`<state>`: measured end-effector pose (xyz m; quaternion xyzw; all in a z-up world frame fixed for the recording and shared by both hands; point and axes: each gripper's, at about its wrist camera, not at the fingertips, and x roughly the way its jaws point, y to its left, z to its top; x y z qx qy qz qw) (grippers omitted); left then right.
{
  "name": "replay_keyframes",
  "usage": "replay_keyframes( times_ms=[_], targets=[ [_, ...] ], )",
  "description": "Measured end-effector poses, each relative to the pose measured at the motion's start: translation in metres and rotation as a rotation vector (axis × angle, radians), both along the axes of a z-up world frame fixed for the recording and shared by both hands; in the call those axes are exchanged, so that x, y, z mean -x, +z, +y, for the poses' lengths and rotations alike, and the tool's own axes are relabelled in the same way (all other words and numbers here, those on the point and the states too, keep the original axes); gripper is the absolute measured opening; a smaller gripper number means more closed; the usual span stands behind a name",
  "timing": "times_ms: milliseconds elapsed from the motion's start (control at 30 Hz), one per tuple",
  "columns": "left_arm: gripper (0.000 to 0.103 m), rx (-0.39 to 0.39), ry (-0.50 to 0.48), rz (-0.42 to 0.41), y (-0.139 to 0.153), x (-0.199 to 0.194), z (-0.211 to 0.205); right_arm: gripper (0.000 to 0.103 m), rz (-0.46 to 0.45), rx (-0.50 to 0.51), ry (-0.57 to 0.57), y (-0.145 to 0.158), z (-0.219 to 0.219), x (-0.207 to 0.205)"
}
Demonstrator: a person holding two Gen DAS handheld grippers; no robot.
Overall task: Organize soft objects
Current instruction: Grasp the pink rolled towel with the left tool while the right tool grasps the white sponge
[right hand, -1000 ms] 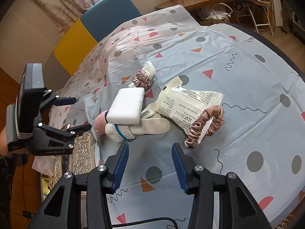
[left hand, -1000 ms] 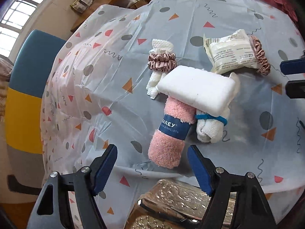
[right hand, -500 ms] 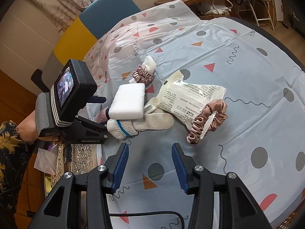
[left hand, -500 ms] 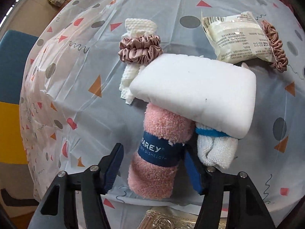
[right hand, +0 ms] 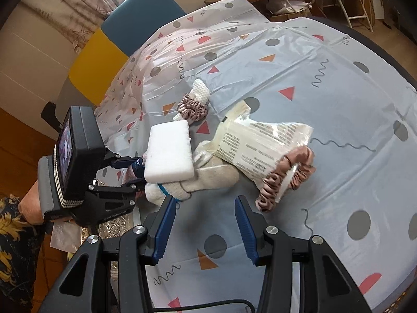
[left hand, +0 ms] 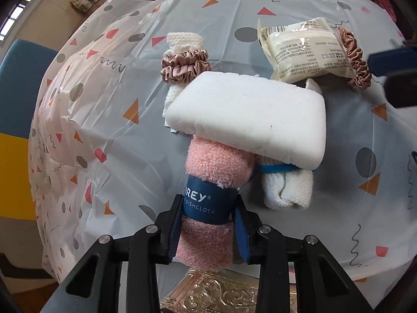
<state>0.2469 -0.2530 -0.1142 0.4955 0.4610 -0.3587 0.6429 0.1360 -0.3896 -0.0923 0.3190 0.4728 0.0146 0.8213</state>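
Note:
My left gripper [left hand: 207,224] is shut on a rolled pink dishcloth [left hand: 216,180] with a navy band, near the table's front edge. A white sponge [left hand: 250,114] rests across the roll's far end and on a white sock with a blue stripe [left hand: 286,185]. A white waffle cloth wrapped by a pink scrunchie [left hand: 185,65] lies behind. A plastic packet [left hand: 299,49] with a second scrunchie [left hand: 354,57] lies to the right. My right gripper [right hand: 204,228] is open and empty, hovering just before the sock [right hand: 208,180] and sponge [right hand: 169,154].
A gold embossed tray [left hand: 229,294] sits below the table's front edge under my left gripper. A blue and yellow chair [right hand: 117,39] stands at the far left side. The patterned tablecloth [right hand: 325,104] stretches bare to the right.
My left gripper moved forward around the pink dishcloth roll and closed on it. The right gripper stayed open and shifted slightly closer to the pile.

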Motion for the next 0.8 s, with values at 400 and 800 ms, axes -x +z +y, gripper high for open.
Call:
replay_keyframes(
  times_ms=[400, 800],
  targets=[
    [0.037, 0.029, 0.105, -0.052, 0.007, -0.012, 0.023, 0.059, 0.041, -0.074, 0.178, -0.017, 0.014, -0.103],
    [0.036, 0.059, 0.168, -0.048, 0.017, -0.026, 0.03, 0.068, 0.014, 0.011, 0.313, -0.011, 0.032, -0.121]
  ],
)
